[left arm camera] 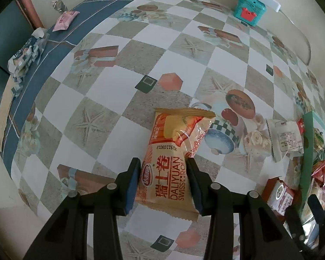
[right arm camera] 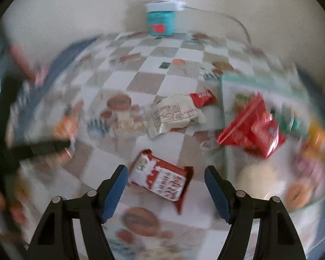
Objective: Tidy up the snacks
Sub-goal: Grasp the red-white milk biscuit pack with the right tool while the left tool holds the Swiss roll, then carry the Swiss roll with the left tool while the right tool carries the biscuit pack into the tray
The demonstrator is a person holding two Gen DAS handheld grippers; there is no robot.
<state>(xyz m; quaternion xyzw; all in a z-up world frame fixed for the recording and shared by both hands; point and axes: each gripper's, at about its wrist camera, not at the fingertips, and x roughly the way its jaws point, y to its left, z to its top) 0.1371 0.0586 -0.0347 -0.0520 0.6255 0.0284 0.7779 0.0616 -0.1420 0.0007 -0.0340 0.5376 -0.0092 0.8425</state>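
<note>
In the left wrist view my left gripper (left arm camera: 163, 181) has its fingers on both sides of an orange Swiss roll packet (left arm camera: 173, 151) on the checked tablecloth; they seem to touch its edges. In the right wrist view, which is blurred, my right gripper (right arm camera: 165, 185) is open and empty above a red-and-white snack packet (right arm camera: 162, 182) lying between its fingers. A white packet (right arm camera: 175, 113) and a small red packet (right arm camera: 202, 98) lie further back. A green box (right arm camera: 224, 108) at the right holds several snacks, among them a red bag (right arm camera: 251, 125).
A teal box (left arm camera: 249, 10) stands by the back wall. A pink packet (left arm camera: 65, 20) and a patterned bundle (left arm camera: 26, 58) lie on the blue border at far left. The green box (left arm camera: 306, 151) stands at the right. The left gripper's arm (right arm camera: 32, 149) shows at left.
</note>
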